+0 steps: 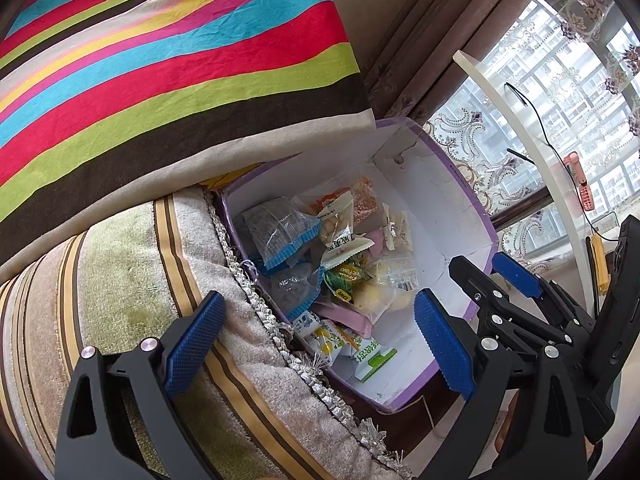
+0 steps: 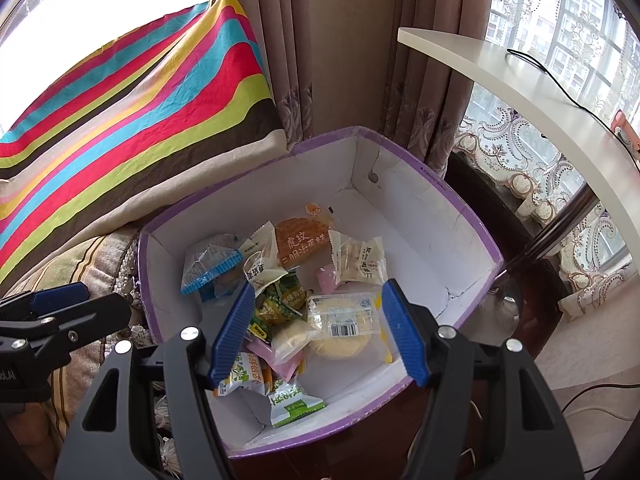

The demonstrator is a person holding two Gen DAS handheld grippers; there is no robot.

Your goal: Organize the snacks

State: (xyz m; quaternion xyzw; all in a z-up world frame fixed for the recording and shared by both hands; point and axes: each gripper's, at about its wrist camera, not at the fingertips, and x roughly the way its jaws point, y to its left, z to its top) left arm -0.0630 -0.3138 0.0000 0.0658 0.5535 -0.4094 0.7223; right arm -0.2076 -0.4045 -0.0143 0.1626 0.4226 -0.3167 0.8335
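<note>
Striped cushion [image 2: 132, 108], bands of red, blue, green, yellow and brown, leans on a sofa arm [image 1: 132, 280] with fringe trim [image 1: 280, 332]. Brown curtains [image 2: 264, 20] hang behind. White table [image 2: 520, 88] curves at right, a black cable [image 2: 560, 92] lying on it. Lace curtain [image 2: 516, 136] covers the window.

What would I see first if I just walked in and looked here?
First, the big rainbow-striped cushion leaning over the sofa on the left. Next, the purple-edged box beside it, full of snack packets. Both the left hand-held gripper and the right hand-held gripper hang open above it.
</note>
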